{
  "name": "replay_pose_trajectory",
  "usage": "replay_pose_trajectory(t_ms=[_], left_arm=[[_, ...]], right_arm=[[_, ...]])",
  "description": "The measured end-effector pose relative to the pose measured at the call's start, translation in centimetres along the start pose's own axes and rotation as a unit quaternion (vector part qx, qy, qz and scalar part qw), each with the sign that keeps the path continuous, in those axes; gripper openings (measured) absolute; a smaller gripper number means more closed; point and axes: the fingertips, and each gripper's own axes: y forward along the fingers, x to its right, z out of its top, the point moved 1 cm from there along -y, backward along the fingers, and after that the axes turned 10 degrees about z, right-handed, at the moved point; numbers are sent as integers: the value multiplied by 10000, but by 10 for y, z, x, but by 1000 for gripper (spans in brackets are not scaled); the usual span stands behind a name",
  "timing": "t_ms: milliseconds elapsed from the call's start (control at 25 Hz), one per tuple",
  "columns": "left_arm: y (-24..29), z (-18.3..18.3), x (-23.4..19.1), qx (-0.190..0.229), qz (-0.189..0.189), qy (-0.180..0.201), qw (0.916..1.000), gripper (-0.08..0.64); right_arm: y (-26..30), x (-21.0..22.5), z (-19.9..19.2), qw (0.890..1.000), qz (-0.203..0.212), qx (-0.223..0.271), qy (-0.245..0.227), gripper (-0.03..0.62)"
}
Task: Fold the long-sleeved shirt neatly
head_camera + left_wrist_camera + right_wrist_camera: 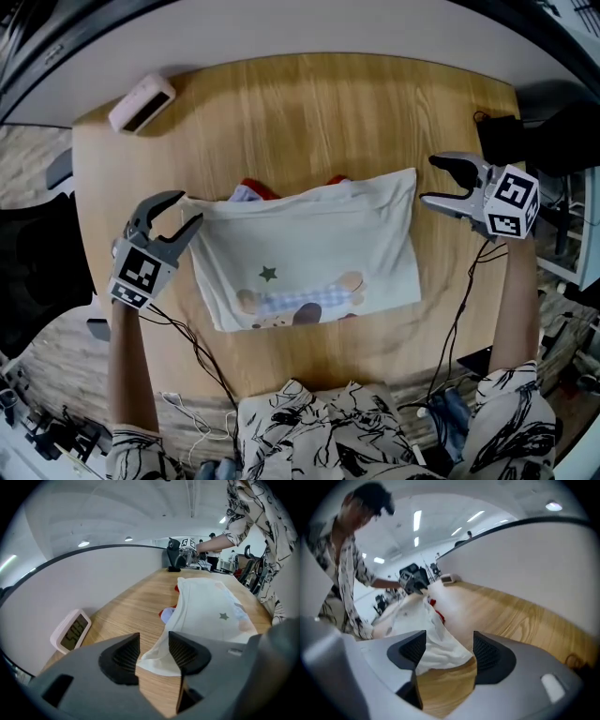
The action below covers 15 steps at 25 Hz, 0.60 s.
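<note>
Cream-white long-sleeved shirt (319, 253), part-folded, lay flat on the wooden tabletop (309, 103), long axis running gripper to gripper — left gripper (190, 208) and right gripper (427, 179) each stood released, jaws parted about a far corner, neither pad pressing cloth.

A light wooden table (281, 103) fills the middle of the frame. At its upper left corner lies a small white digital clock (142, 102). At its upper right edge stands a black object (502, 139).
</note>
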Motion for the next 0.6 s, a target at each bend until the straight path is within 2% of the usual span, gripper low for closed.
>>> replay_pose_trajectory(t_ms=[120,200,280,360,440,600], left_arm=[[3,-4,5,-82,-98,399,9991,199],[5,-3,9,-77,-175,616,9979,196],[6,-4,16,-49,-324,824,9961,193],[6,-2,25,13,-494,1074,9930,193],[5,-2,32,45,-617,1300,9896,193],[12,-18,37,-313,-650,1962,9779,186]], right_arm=[[22,2,-8,9898,-391,-865,-1063,301],[36,1,-12,9767,-462,-1342,-1609,261],[49,-4,-15,9599,-392,-1734,-2169,261],[62,-14,-14,9448,-227,-1889,-2667,261],[73,-23,-12,9346,-97,-1891,-3010,253],[82,-20,-17,9178,-155,-2131,-3347,189]])
